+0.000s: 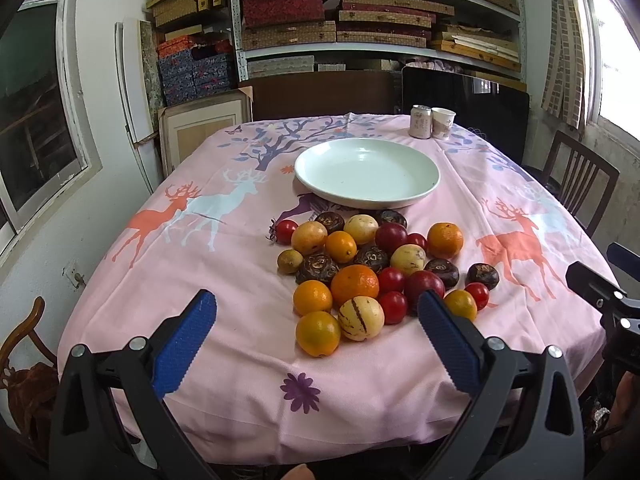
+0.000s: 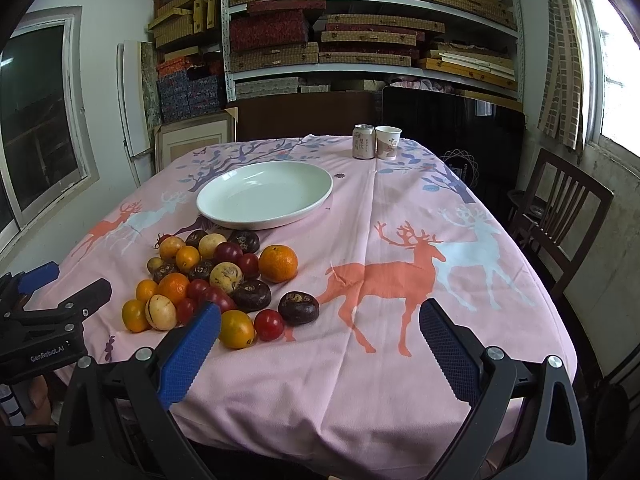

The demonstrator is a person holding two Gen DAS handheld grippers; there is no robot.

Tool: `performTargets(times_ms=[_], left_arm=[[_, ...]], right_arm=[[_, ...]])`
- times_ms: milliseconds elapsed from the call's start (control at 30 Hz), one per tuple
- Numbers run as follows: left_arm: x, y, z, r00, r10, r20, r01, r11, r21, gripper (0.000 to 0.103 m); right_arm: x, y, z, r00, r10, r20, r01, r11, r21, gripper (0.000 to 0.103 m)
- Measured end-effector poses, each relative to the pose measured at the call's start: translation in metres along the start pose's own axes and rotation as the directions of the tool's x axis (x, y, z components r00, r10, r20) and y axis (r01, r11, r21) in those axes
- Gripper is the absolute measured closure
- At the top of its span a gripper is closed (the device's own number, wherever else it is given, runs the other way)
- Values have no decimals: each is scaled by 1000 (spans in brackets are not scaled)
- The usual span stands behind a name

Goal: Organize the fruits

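Observation:
A pile of several fruits (image 1: 372, 272) lies on the pink deer-print tablecloth: oranges, red tomatoes, pale striped melons and dark brown round ones. Behind it sits a white plate (image 1: 420, 172) with nothing in it. My left gripper (image 1: 318, 316) is open, its blue pads to either side of the pile's near edge and above the cloth. In the right wrist view the pile (image 2: 216, 280) is at the left and the plate (image 2: 320, 196) beyond it. My right gripper (image 2: 320, 324) is open over bare cloth, its left pad close to an orange (image 2: 236, 329).
A drink can (image 2: 364, 142) and a paper cup (image 2: 388, 142) stand at the table's far edge. Wooden chairs (image 2: 560, 216) flank the right side, another (image 1: 24, 360) at the left. Shelves of boxes (image 1: 360, 12) fill the back wall. The left gripper's body (image 2: 48, 320) shows at the left.

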State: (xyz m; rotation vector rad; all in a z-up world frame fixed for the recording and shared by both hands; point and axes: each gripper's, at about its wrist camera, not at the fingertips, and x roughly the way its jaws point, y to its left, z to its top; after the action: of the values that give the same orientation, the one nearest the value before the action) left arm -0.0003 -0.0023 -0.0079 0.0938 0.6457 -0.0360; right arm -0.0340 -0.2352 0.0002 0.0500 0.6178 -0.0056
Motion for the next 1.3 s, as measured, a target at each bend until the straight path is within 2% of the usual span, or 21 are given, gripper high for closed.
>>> performTargets(times_ms=[1300], left_arm=[[7, 4, -3, 1000, 4, -27, -4, 1000, -3, 4]], right_arm=[[5, 6, -1, 1000, 21, -20, -21, 1000, -12, 3]])
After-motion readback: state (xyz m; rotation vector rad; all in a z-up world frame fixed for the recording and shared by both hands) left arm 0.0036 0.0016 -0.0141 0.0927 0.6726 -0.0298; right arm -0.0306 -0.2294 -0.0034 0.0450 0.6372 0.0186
